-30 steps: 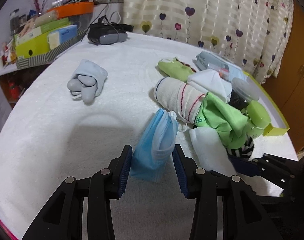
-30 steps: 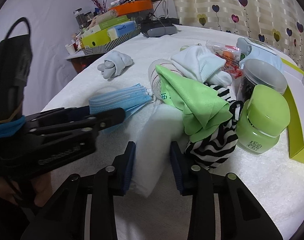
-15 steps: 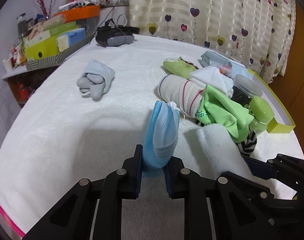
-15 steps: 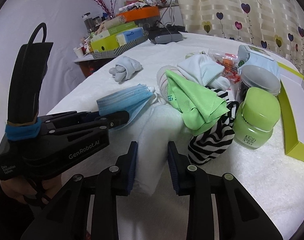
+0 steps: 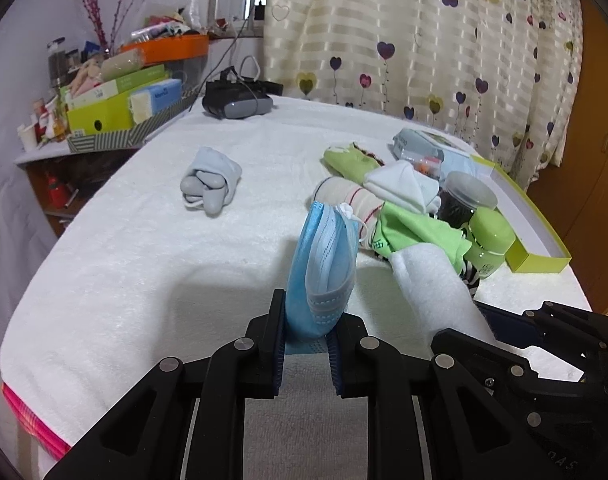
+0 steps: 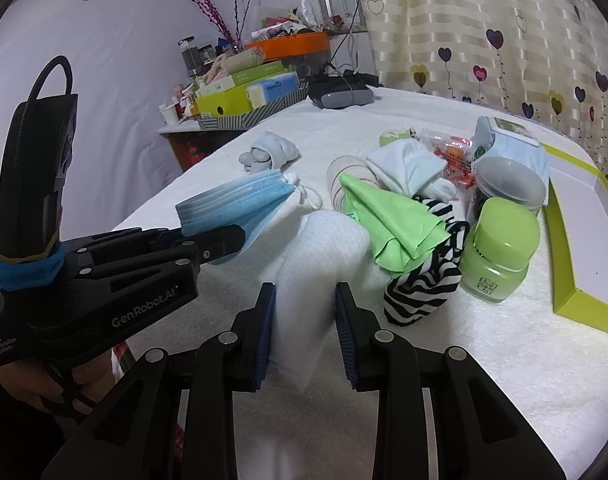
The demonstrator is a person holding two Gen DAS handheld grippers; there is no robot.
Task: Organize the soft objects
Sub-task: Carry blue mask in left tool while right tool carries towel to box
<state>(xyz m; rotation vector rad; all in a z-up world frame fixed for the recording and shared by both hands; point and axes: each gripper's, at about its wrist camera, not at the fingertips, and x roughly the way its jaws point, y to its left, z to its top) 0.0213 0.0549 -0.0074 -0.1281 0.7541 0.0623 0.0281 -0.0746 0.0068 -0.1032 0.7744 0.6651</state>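
Note:
My left gripper (image 5: 306,320) is shut on a stack of blue face masks (image 5: 324,256), which stands up off the white towel-covered surface (image 5: 143,260). In the right wrist view the masks (image 6: 239,200) stick out from the left gripper (image 6: 223,240), held in a person's hand at the left. My right gripper (image 6: 306,300) is shut on a folded white cloth (image 6: 316,248), its pads pressing both sides. Behind it lies a heap: a green cloth (image 6: 388,224), a zebra-striped cloth (image 6: 424,280), a white sock (image 6: 404,168) and a striped sock roll (image 5: 344,196). A grey-blue sock bundle (image 5: 209,184) lies apart at the left.
A green jar (image 6: 500,252) and a dark jar with a grey lid (image 6: 508,184) stand right of the heap. A yellow-green box (image 6: 576,248) lies at the right edge. A headset (image 5: 237,100) sits at the back, cluttered boxes (image 5: 119,108) on a side table.
The left jaws have closed onto the blue masks. Both grippers have risen and drawn back, lifting the masks and the white cloth off the surface.

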